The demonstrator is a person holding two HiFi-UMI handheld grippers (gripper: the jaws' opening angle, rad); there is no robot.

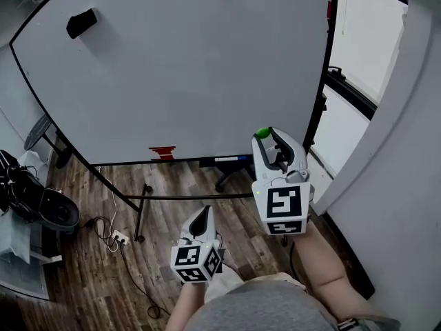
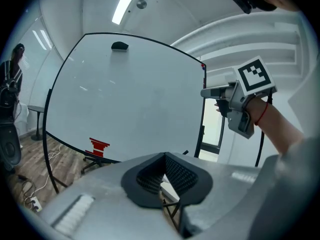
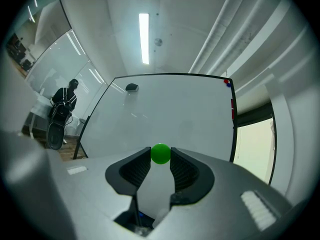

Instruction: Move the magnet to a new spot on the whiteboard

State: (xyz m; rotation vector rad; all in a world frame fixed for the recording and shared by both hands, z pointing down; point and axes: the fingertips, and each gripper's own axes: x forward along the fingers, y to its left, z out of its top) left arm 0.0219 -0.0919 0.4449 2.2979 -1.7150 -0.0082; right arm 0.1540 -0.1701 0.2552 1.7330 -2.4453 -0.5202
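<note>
A small green ball-shaped magnet (image 3: 160, 153) is pinched between the tips of my right gripper (image 3: 160, 156), which is shut on it. In the head view the magnet (image 1: 262, 132) and right gripper (image 1: 265, 136) are held in front of the lower right part of the large whiteboard (image 1: 193, 61); whether the magnet touches the board I cannot tell. My left gripper (image 1: 204, 216) hangs lower, below the board's bottom edge, its jaws shut with nothing in them (image 2: 164, 159). The left gripper view also shows the right gripper (image 2: 235, 101) off to the right.
A black eraser (image 1: 81, 23) sticks to the board's upper left. A red stepped mark (image 1: 162, 152) sits on its bottom edge. The board's stand, cables and a power strip (image 1: 118, 238) lie on the wood floor. A white wall (image 1: 406, 116) stands close on the right.
</note>
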